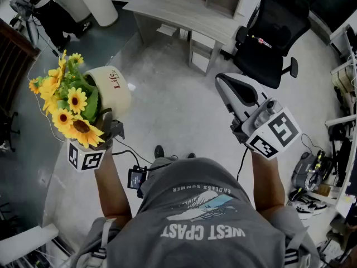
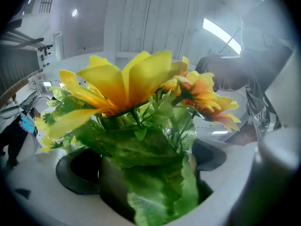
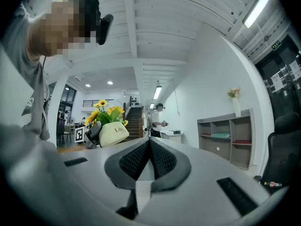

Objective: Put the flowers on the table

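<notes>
Office floor (image 1: pixel 167 105) below me, pale desk (image 1: pixel 184 13) ahead, black chair (image 1: pixel 273 32) beside it.
My left claw (image 2: pixel 150 173) clamps the flowers (image 1: pixel 70 102), tilted above the floor; right claw (image 3: pixel 149 145) closed, empty.

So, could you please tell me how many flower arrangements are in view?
2. A sunflower pot is gripped in the left claw. A white vase of flowers stands on top of the shelf unit, shown in the right gripper view. Others may be hidden.
</notes>
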The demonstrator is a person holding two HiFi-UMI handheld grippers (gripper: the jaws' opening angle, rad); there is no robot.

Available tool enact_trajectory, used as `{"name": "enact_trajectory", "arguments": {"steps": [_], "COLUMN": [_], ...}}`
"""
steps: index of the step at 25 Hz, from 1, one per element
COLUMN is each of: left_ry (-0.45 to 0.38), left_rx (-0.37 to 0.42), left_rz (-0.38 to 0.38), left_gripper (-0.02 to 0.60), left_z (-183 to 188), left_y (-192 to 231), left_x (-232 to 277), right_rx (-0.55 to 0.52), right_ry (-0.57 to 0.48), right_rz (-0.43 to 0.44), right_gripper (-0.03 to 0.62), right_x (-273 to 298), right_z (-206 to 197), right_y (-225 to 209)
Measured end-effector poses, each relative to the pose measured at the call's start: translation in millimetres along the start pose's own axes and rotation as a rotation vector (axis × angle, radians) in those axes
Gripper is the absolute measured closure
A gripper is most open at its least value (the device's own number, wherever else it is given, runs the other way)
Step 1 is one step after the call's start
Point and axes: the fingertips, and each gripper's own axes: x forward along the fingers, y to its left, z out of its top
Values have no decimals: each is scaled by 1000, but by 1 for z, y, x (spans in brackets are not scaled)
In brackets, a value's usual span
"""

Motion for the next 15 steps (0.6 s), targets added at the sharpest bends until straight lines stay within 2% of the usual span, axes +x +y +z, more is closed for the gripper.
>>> {"name": "enact_trajectory", "arguments": {"steps": [15], "left_ry": [-18], "left_rx": [-1], "left_rz": [12], "left_gripper": [-6], "left_z": [4], "left_y": [-20], "left_x": [14], "right_rx": [17], "right_ry": [-27], "right_rz": [27], "right_gripper": [568], "right_x": [-17], "right_z": [13], "right_y": [-9]}}
